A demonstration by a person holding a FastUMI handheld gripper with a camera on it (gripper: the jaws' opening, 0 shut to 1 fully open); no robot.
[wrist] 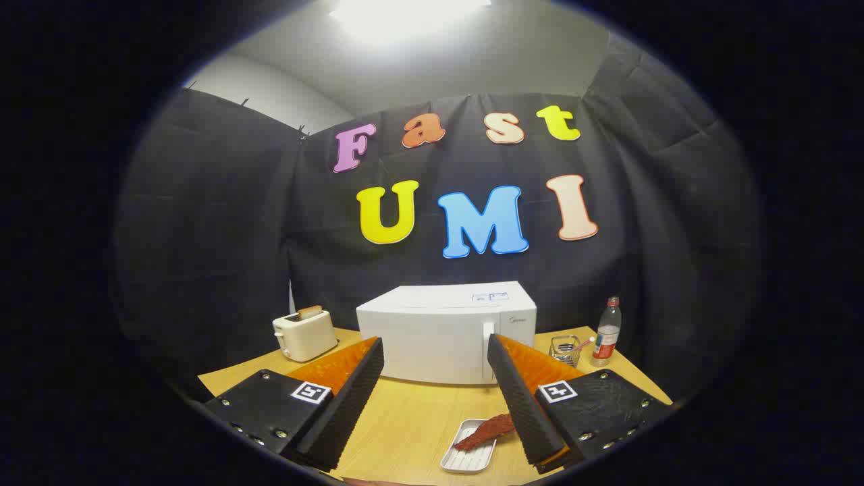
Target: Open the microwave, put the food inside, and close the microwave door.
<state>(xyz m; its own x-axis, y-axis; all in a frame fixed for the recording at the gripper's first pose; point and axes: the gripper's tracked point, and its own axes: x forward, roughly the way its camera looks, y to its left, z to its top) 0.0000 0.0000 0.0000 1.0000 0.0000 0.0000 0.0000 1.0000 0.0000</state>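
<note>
Two fingers of the gripper (435, 378) stand spread wide apart above the near part of the wooden bench (412, 418), holding nothing, and they point level and straight ahead toward the far side, where the white microwave (445, 331) sits with its door closed. The left finger's tip lines up with the microwave's lower left corner, while the right finger's tip stands just in front of the vertical door handle (488, 351), though whether it touches the handle cannot be told. Close in, between the fingers and nearer the right one, a small white ribbed tray (466, 459) lies on the bench with a reddish-brown piece of food (486, 430) resting across it; the food's right end runs behind the right finger. To the left of the microwave, a cream toaster (305, 335) stands with a slice of bread sticking out of its slot. To the right of the microwave sit a small wire basket (565, 349) and, just beyond it, an upright clear plastic bottle (607, 334) with a red label.
</note>
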